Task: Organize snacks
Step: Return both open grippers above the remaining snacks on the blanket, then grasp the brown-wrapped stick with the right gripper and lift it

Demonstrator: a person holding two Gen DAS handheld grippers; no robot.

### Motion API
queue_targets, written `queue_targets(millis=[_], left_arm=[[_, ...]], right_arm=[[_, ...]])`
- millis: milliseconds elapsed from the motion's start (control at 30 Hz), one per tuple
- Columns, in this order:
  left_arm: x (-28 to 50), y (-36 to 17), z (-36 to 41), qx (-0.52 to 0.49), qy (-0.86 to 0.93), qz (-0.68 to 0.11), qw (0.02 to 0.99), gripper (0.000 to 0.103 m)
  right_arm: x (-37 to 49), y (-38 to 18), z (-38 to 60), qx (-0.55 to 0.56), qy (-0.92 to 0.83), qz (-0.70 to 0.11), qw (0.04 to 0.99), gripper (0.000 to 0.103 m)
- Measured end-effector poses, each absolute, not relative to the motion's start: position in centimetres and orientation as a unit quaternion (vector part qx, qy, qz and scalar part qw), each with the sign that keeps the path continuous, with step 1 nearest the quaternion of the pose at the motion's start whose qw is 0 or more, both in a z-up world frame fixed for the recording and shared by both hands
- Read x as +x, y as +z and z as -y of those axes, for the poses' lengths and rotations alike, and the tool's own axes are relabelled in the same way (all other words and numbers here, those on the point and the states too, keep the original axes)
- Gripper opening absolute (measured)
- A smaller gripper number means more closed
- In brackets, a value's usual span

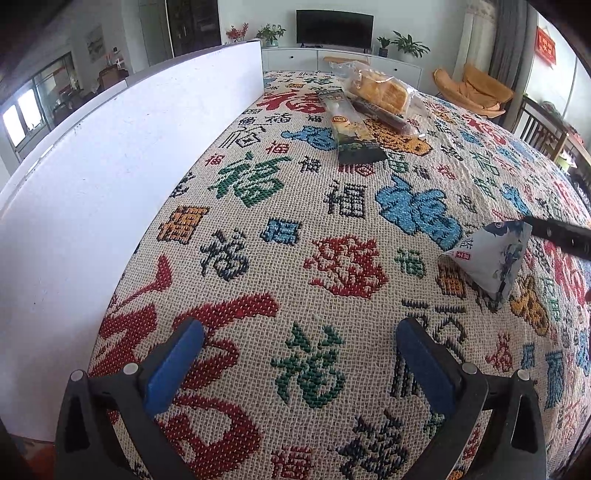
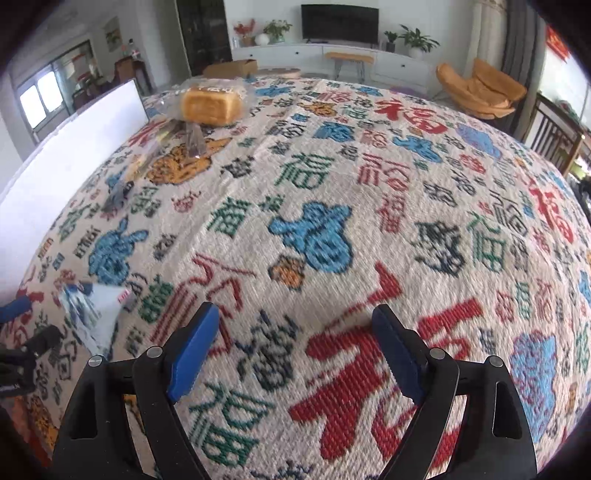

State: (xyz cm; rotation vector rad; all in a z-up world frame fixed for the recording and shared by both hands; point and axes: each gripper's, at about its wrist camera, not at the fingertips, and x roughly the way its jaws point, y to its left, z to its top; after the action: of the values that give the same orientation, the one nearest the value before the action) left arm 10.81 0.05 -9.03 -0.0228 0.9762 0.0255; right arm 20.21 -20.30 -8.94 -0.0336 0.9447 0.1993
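Left wrist: one bread loaf [image 1: 380,92], two wrapped bars [image 1: 352,129], one pouch [image 1: 491,254].

Woven patterned tablecloth [image 1: 332,229] throughout; white board [image 1: 110,192] at 9 o'clock; television [image 1: 334,27] at 12; orange chair [image 1: 476,90] at 2.

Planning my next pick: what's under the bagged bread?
The bread lies on two long packets: a green one and a dark one. Their far ends are covered.
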Motion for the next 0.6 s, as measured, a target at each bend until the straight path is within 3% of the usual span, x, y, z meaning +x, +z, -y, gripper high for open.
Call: queue_targets(millis=[167,300,333,433,533,600], left_arm=[[11.0,-9.0,0.0,-0.012,0.014,-0.464,0.886,0.103],[11.2,-9.1,0.1,-0.012,0.014,-0.461,0.887,0.103],[11.2,-9.1,0.1,-0.012,0.014,-0.461,0.887,0.103],[11.2,-9.2,0.1,-0.011,0.013,-0.460,0.888,0.103],[11.2,-9.2,0.1,-0.012,0.014,-0.460,0.888,0.103],[11.3,-9.2,0.1,-0.012,0.014,-0.459,0.888,0.103]], right_arm=[[26.0,-4.8,16.2,-0.057,0.152,-0.392,0.906,0.085],[32.1,-5.7,11.0,-0.088,0.188,-0.422,0.883,0.083],[33.4,-6.2,9.7,-0.092,0.186,-0.433,0.877,0.080],[36.1,-7.7,6.7,-0.094,0.188,-0.467,0.859,0.052],[37.3,-9.0,4.9,-0.114,0.179,-0.481,0.851,0.054],[37.5,-9.1,4.8,-0.103,0.178,-0.480,0.853,0.049]])
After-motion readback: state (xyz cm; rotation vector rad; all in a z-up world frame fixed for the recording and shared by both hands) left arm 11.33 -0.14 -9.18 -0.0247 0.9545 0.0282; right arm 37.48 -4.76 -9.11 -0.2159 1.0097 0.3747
